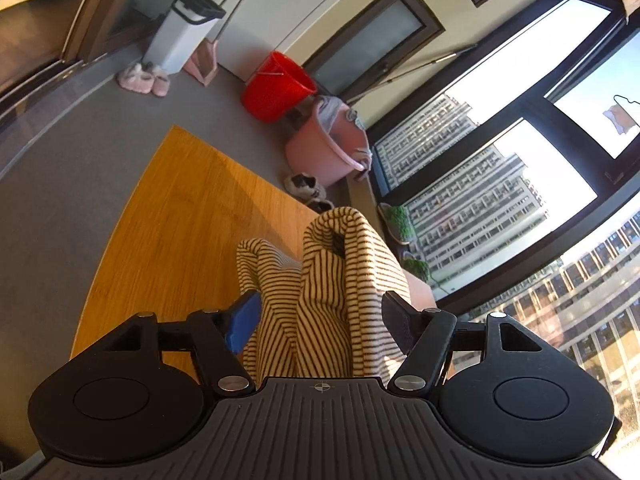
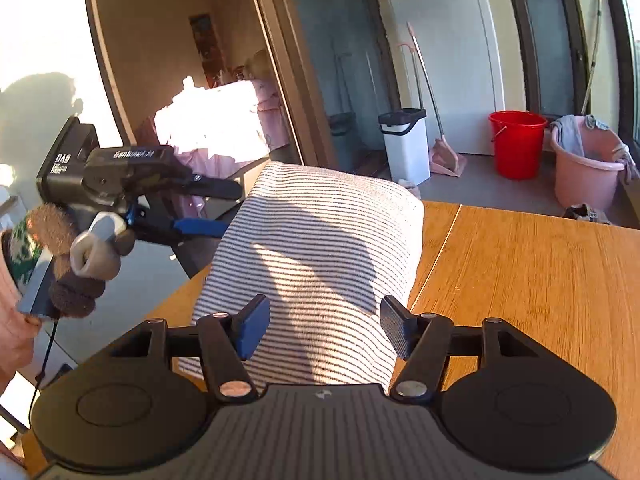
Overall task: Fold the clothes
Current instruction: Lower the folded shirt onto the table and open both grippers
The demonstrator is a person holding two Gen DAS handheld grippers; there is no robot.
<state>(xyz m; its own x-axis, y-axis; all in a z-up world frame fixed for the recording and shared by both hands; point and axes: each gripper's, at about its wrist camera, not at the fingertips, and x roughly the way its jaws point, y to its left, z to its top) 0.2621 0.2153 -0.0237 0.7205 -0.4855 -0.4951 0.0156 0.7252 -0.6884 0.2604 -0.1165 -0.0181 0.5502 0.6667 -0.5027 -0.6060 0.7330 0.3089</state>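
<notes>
A cream garment with thin dark stripes [image 1: 336, 280] hangs bunched between the wide-set fingers of my left gripper [image 1: 320, 312] above the wooden table [image 1: 180, 216]. I cannot tell whether the pads press it. In the right wrist view the same striped garment [image 2: 316, 252] drapes in a broad fold over the table edge, passing between the spread fingers of my right gripper [image 2: 324, 326]. The left gripper [image 2: 208, 208] shows there at the left, held in a gloved hand, its fingers reaching the cloth's left edge.
A red bucket [image 1: 278, 86] and a pink tub [image 1: 330, 140] with laundry stand on the grey floor beyond the table, beside a white bin [image 1: 180, 36] and slippers [image 1: 144, 78]. Large windows [image 1: 500, 160] are on the right. Bare tabletop [image 2: 520, 264] lies right of the garment.
</notes>
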